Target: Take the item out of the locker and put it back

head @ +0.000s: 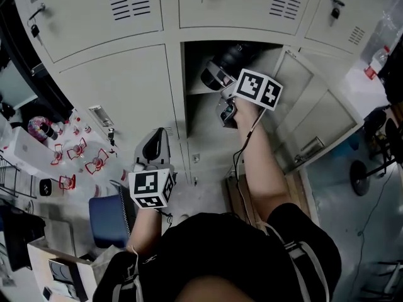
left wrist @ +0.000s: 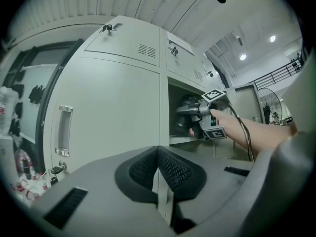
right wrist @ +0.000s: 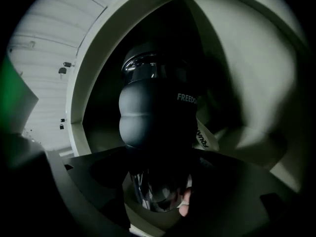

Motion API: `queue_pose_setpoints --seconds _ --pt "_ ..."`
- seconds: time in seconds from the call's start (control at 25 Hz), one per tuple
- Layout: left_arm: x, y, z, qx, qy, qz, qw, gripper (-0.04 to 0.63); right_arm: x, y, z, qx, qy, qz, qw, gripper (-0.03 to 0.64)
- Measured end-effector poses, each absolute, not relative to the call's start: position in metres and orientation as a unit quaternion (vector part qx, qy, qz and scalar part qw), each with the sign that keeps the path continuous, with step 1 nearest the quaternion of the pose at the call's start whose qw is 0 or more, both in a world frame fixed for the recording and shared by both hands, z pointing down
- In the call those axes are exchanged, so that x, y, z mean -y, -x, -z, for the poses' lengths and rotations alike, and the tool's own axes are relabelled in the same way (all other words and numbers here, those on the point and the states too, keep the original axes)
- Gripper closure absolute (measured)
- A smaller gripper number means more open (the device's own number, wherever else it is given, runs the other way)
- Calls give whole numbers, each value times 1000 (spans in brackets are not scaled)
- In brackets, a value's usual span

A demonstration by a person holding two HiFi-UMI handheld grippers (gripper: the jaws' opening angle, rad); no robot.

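A black insulated bottle with white print lies tilted inside the open locker compartment, mouth end deeper in. My right gripper reaches into that compartment and is shut on the bottle's near end, its jaws standing wide around the body. From the left gripper view the bottle appears dark in the opening, with the right gripper behind it. My left gripper hangs lower, in front of the shut locker door to the left. Its jaws are shut on nothing.
The locker door swings open to the right. Shut lockers surround the opening. A blue seat stands at lower left beside a table with red items. A fan base stands on the floor at right.
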State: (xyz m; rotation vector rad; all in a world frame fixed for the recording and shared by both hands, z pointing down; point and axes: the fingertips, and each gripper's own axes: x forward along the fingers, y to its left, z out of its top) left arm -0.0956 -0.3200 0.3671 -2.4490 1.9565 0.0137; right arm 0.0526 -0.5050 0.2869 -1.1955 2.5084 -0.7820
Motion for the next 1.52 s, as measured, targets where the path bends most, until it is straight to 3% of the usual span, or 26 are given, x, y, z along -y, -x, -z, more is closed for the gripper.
queue_pose_setpoints --seconds 0.16,0.4,0.6,0.84,0.96,1.12,1.2,1.4,1.52 --pt "324 104 -364 -629 777 -7 7 583 524 -51 -279 -864 448 213 86 227" --pt "329 109 -363 -634 773 -6 9 583 543 -49 -299 -851 513 108 -38 227" --pt "332 107 -362 -634 773 -4 10 583 543 -41 -304 -849 518 68 -80 227" --pt "332 106 -366 -633 774 -1 6 583 545 -43 -304 -851 515 83 -63 214" --pt "330 103 -367 -632 775 1 4 583 541 -47 -297 -850 522 68 -28 129" --pt "330 97 -371 -631 775 4 -1 583 513 -55 -287 -858 513 37 6 128" --pt "330 92 -372 -630 776 4 -2 583 494 -68 -280 -853 519 33 47 197" --pt "330 69 -370 -622 783 7 3 583 445 -105 -282 -834 542 0 103 603" --pt "329 54 -371 -617 787 7 2 583 419 -109 -294 -845 525 -29 93 604"
